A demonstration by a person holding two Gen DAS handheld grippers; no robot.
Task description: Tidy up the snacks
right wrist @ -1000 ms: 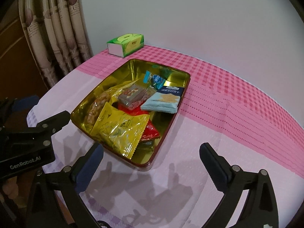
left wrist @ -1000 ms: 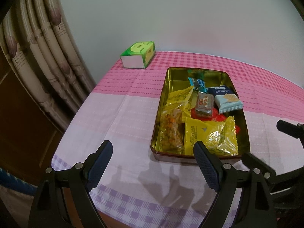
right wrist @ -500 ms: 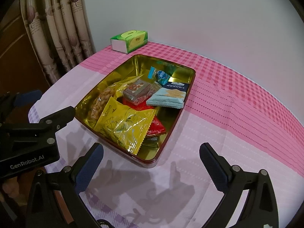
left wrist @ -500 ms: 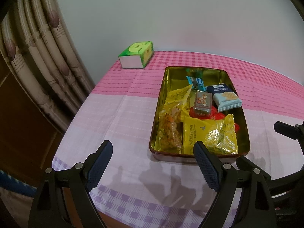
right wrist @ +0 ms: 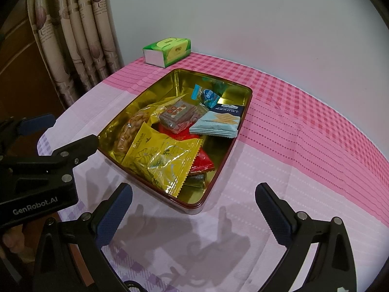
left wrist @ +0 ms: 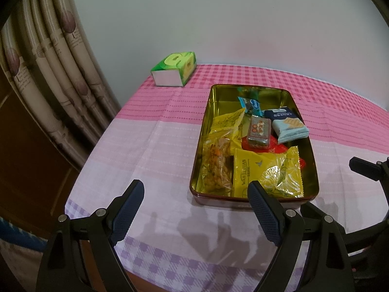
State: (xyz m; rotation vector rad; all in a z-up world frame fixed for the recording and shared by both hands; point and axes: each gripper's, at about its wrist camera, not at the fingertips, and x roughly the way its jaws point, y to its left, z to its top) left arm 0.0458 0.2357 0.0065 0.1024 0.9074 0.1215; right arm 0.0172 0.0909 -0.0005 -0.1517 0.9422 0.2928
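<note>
Snacks (left wrist: 255,150) lay heaped in the gold tin (left wrist: 203,131) on the checked tablecloth (left wrist: 150,146) — light, crinkly, slippery foil packets, probably crushable. Best pinched at a crimped edge, like the yellow packet (right wrist: 165,163) on top. Left gripper (left wrist: 195,213) hung spread wide, empty, just short of the tin; right gripper (right wrist: 193,215) likewise agape — touched nothing.

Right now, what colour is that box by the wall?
The tissue box is green with a white end, clearest in the right wrist view.
</note>
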